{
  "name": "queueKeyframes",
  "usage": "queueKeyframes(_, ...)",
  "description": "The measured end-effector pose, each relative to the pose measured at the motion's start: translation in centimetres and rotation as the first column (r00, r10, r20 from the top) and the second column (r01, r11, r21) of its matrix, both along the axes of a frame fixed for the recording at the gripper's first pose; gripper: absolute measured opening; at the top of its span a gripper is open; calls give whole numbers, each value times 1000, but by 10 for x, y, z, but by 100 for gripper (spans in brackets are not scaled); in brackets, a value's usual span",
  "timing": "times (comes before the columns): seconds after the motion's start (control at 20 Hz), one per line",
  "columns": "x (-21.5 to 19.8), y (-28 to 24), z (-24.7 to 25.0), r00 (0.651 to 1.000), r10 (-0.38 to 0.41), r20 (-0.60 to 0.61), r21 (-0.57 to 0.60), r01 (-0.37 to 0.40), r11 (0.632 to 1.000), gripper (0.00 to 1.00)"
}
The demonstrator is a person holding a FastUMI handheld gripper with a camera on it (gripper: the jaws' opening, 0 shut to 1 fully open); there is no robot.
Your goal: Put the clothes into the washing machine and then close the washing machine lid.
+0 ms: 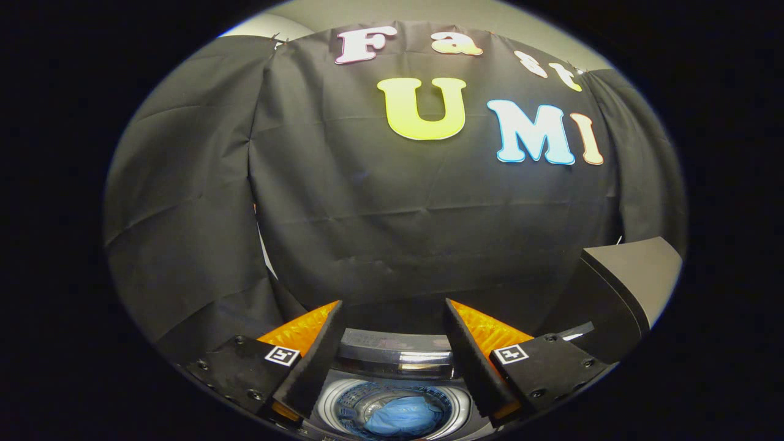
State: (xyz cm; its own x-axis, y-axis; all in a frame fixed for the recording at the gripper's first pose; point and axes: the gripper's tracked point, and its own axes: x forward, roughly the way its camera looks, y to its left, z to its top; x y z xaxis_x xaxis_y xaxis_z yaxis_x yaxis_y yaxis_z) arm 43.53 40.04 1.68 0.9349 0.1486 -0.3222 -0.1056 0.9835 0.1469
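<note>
Fingers (392, 306) spread wide and holding nothing, high above the washing machine (398, 358). Down between them sits the round drum (395, 404) with its perforated metal wall, and a blue piece of clothing (404, 416) lies bunched at the bottom of it. Just past the drum's far rim runs a glossy dark panel (398, 349) along the machine's back edge. The lid (625, 288) stands raised on the right, a dark slab with a lighter grey face, tilted up beside the right finger and well clear of the opening. Nothing lies between the fingers and the drum. The near rim of the drum is cut off, and the machine's sides are hidden behind the finger mounts, so its full outline can't be made out. Behind everything hangs black cloth (398, 214), creased and draped, with a strip of pale wall (392, 12) above it.
</note>
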Motion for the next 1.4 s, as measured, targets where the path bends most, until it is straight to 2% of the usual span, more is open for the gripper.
queueKeyframes(0.6,-43,6,-22,1000,-6,-9,8,6,1000,99)
queueKeyframes(1.05,-108,14,-70,996,67,-51,0,-67,998,98)
queueKeyframes(1.4,-136,-10,-84,996,62,-59,-17,-63,998,99)
